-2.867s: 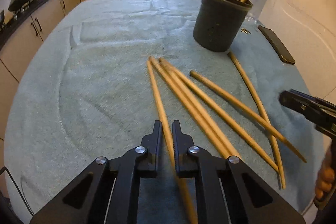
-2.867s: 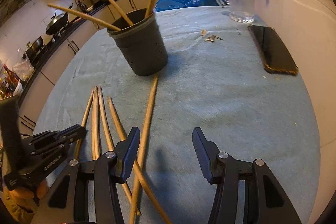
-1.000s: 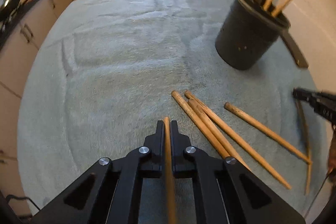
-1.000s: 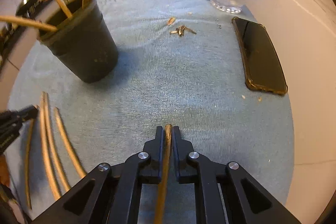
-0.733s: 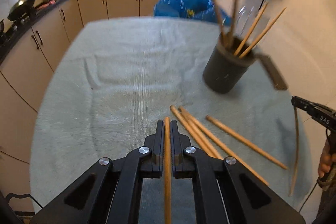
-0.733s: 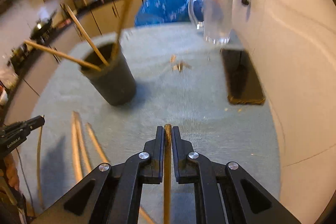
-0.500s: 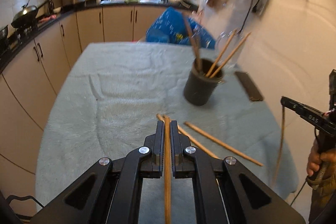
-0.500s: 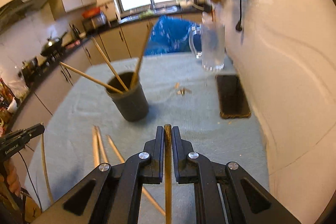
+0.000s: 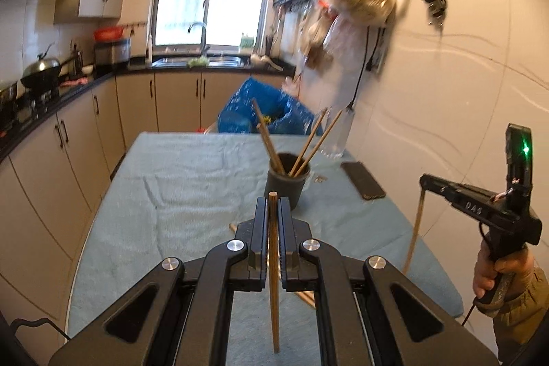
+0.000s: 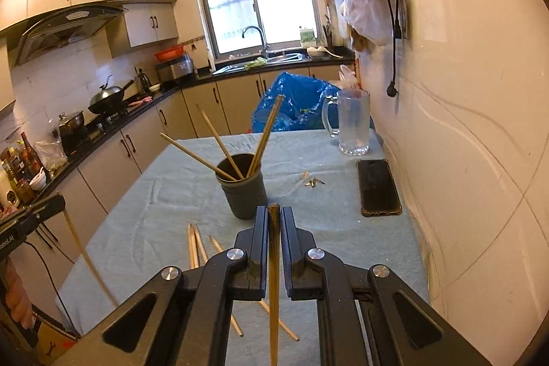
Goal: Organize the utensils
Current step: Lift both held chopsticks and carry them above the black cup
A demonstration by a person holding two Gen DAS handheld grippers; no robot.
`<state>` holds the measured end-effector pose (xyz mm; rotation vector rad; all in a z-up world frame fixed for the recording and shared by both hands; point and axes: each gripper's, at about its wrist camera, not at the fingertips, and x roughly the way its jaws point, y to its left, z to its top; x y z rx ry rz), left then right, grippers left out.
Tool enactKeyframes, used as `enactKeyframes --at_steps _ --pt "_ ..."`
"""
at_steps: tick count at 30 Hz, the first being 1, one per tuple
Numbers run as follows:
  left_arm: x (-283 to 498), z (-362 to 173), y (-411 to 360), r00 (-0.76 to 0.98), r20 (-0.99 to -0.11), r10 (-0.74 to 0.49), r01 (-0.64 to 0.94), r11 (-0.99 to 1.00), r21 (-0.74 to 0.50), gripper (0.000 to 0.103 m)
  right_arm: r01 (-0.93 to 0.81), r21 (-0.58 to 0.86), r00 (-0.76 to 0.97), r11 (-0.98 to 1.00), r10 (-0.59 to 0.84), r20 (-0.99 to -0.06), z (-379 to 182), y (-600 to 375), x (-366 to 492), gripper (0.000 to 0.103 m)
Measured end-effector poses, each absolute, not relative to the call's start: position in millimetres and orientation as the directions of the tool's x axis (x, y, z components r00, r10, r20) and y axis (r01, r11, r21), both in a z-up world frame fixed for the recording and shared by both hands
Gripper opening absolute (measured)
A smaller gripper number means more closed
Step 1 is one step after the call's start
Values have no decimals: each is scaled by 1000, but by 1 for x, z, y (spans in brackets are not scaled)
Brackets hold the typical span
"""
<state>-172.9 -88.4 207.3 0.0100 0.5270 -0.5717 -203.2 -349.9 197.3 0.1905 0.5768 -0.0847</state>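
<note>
My left gripper (image 9: 273, 206) is shut on a wooden chopstick (image 9: 273, 270), held high above the table. My right gripper (image 10: 274, 215) is shut on another wooden chopstick (image 10: 273, 280), also raised; it shows in the left wrist view (image 9: 427, 182) with its chopstick (image 9: 413, 232) hanging down. The dark grey utensil cup (image 9: 286, 182) stands on the table with several chopsticks in it; it also shows in the right wrist view (image 10: 244, 186). Loose chopsticks (image 10: 197, 246) lie on the cloth in front of the cup.
The table has a light blue cloth (image 10: 329, 215). A black phone (image 10: 377, 187), a glass mug (image 10: 353, 126) and small keys (image 10: 314, 182) lie near the right wall. A blue bag (image 10: 295, 105) is behind the table. Kitchen counters run along the left.
Both grippers closed on a chopstick each and rose well above the table, tilting up so the whole kitchen shows. The cup now looks smaller and farther.
</note>
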Motion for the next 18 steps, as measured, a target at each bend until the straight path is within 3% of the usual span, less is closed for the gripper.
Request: enactKeyframes --at_steps 18 --pt "-125 268 -121 725 -397 -563 551 820 -157 5 94 187 899 978 -3 -437 247 -353 -174 7"
